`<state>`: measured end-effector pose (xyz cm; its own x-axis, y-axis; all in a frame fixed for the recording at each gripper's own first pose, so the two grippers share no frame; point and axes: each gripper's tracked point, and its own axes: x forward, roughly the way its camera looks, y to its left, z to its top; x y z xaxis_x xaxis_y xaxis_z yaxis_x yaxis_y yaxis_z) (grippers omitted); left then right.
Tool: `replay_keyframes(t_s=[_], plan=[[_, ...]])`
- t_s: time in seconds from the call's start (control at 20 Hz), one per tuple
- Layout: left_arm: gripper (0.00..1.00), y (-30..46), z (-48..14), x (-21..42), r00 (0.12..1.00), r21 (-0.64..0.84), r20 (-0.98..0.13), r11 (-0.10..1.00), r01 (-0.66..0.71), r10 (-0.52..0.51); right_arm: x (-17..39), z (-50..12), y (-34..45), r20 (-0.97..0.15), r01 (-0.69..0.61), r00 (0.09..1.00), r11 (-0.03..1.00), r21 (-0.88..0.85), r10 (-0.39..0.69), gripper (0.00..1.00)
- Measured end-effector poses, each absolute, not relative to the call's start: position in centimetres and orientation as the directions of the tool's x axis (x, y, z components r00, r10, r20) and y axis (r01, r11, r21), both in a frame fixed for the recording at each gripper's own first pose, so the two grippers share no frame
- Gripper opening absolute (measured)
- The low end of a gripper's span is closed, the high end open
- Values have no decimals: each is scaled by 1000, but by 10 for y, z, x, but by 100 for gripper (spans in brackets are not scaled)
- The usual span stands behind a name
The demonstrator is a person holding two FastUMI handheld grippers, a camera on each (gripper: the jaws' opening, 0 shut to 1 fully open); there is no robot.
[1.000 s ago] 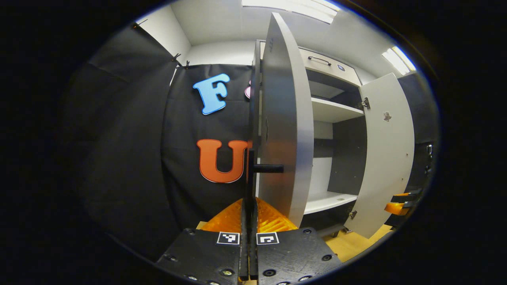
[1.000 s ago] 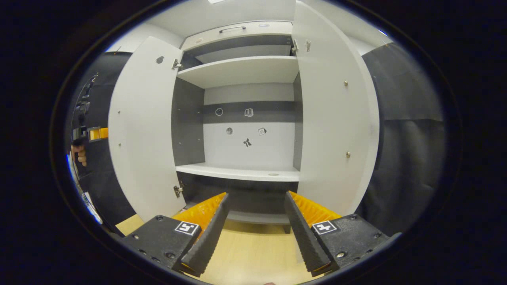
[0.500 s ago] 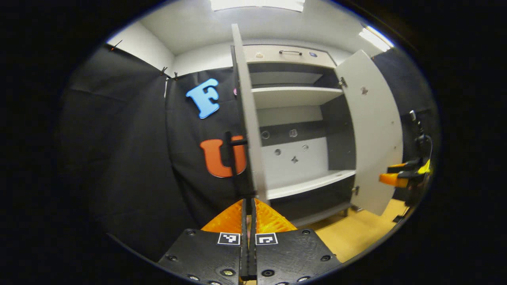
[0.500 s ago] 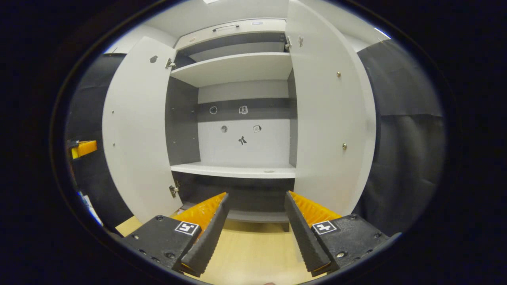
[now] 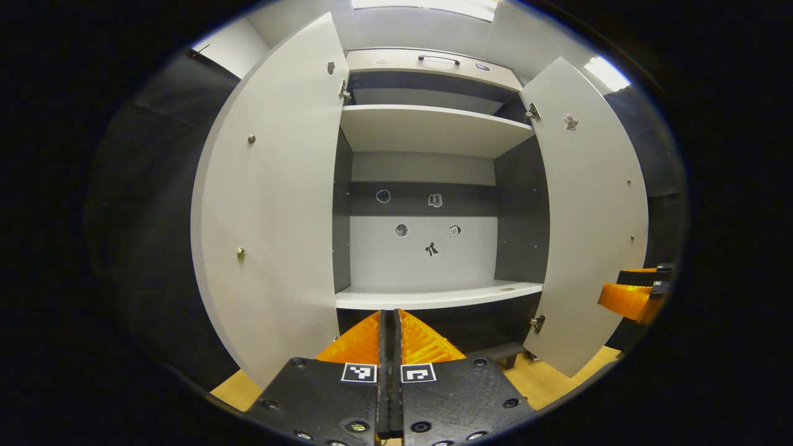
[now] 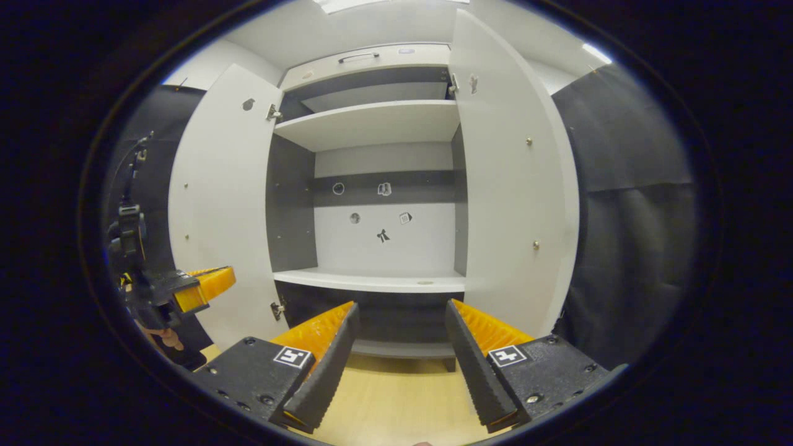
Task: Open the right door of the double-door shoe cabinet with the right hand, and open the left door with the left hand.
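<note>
Shoe cabinet (image 5: 427, 133) ahead on pale wood floor (image 6: 396, 402), black cloth walls either side; left door (image 5: 272, 204) and right door (image 5: 595, 217) swung wide. Left gripper (image 5: 390, 334) pressed together, empty; right gripper (image 6: 399, 331) spread, empty.

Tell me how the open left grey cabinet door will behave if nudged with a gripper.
The flat grey left door looks like a rigid panel, so it likely won't flex. Hung on small metal hinges, it should swing rather than slide. Its smooth face may let fingers slip.
</note>
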<state>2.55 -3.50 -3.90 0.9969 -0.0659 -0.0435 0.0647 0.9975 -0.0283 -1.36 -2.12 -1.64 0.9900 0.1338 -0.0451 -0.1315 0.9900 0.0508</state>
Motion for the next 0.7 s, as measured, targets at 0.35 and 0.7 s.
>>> replay_keyframes(t_s=[0.35, 0.7], plan=[[17, -40, -39, 24, 995, -54, -22, 994, 96, -97, -15, -16, -36, -44, -97, 994, 994, 56, 100, 89], [95, -43, -35, 12, 997, -45, 6, 996, 71, -71, -12, -17, -33, -37, -105, 994, 992, 64, 107, 89]])
